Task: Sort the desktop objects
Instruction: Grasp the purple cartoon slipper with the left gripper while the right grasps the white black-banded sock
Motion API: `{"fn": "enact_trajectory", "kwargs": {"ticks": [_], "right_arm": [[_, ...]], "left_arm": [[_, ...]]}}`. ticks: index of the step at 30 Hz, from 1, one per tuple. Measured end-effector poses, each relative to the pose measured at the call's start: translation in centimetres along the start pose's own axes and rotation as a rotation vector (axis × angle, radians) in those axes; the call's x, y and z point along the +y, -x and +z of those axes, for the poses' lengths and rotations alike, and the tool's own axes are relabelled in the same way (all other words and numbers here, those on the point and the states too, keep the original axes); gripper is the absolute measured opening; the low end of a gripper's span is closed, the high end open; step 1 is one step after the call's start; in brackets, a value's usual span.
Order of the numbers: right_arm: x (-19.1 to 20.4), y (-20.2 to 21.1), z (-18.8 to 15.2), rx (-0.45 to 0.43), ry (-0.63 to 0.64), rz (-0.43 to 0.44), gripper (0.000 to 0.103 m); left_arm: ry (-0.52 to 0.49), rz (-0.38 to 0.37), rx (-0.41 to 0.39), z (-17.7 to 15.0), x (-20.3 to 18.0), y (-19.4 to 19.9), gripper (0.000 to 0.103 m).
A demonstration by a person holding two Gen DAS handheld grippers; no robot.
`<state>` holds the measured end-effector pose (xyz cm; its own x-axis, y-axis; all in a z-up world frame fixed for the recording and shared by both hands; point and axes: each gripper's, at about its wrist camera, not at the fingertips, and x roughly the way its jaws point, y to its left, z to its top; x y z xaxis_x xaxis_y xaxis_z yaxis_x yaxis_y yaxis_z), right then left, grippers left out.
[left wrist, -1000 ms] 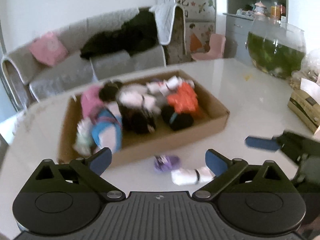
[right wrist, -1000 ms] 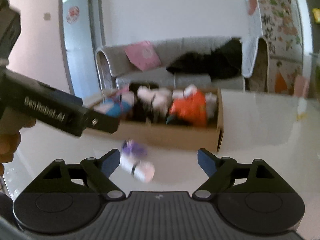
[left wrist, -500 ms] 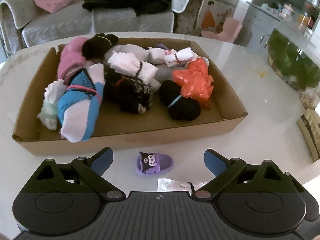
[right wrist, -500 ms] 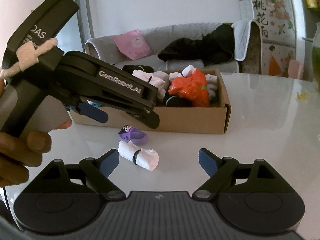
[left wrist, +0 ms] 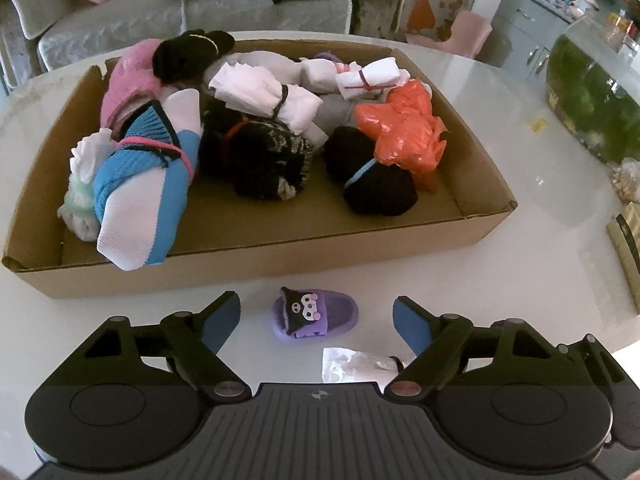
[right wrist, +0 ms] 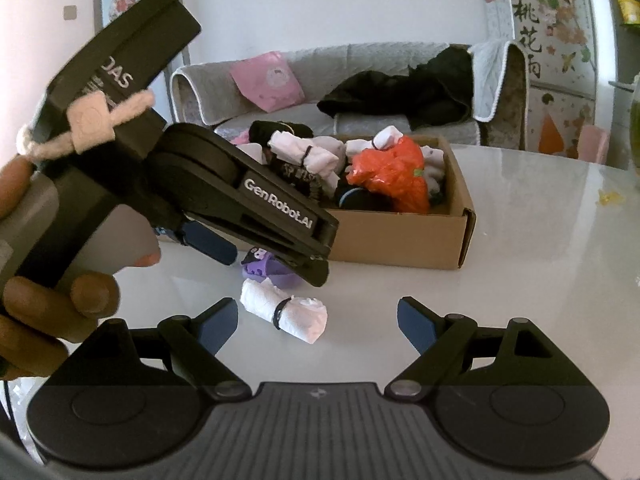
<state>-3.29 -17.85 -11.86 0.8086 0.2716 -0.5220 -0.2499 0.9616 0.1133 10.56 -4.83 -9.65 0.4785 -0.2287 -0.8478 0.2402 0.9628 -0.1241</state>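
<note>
On the white surface (left wrist: 520, 280), just in front of the cardboard box (left wrist: 256, 268), sits a little purple slipper (left wrist: 315, 314). A second ago your left gripper (left wrist: 316, 318) was higher and farther back, looking at the sofa and the whole box. Now it has come down and tipped over the slipper, so the slipper sits right between the two blue fingers (left wrist: 222, 320). That looks like you picked the slipper as the next thing to sort.

Your left fingers are closing right now. They are still wide, and they do not touch the slipper yet. It rests on the surface with a gap on each side.

At 5 o'clock from the slipper lies a rolled white sock (right wrist: 286, 314) with a black band around it. Your right gripper (right wrist: 318, 322) waits just short of that sock. Its fingers stand wide and hold nothing.

Inside the box are many rolled socks and an orange bag (left wrist: 404, 132), all piled near the back. I think both loose things belong in there too.
</note>
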Motion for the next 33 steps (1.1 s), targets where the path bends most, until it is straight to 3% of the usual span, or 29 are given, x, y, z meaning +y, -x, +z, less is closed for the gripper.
{"fn": "enact_trajectory", "kwargs": {"ticks": [3,9,14,17,20,24,27,33], "right_arm": [[0.3,-0.2,-0.1,0.03,-0.021,-0.028,0.085],[0.6,-0.9,0.0,0.073,-0.067,-0.074,0.083],[1.9,-1.2,0.0,0.077,-0.038,-0.054,0.077],[2.7,-1.0,-0.1,0.071,-0.007,-0.039,0.077],[3.0,-1.0,-0.2,0.087,0.024,-0.006,0.068],[3.1,-0.6,-0.5,0.087,0.103,-0.012,0.031],[2.9,0.0,-0.8,0.087,0.123,0.015,0.026],[2.7,0.7,-0.8,0.079,0.112,0.056,0.023]], "left_arm": [[-0.006,0.007,0.002,0.0,-0.2,0.0,0.087],[-0.04,0.03,0.004,0.0,-1.0,0.0,0.076],[-0.034,0.035,0.018,0.5,-0.4,0.2,0.063],[-0.022,0.021,0.027,0.7,0.1,0.3,0.061],[-0.02,0.013,0.024,0.6,0.4,0.4,0.061],[-0.021,0.021,0.016,0.4,0.4,0.5,0.06],[-0.025,0.039,0.01,0.2,0.3,0.5,0.055],[0.013,0.035,0.013,0.0,0.8,0.9,0.054]]}}
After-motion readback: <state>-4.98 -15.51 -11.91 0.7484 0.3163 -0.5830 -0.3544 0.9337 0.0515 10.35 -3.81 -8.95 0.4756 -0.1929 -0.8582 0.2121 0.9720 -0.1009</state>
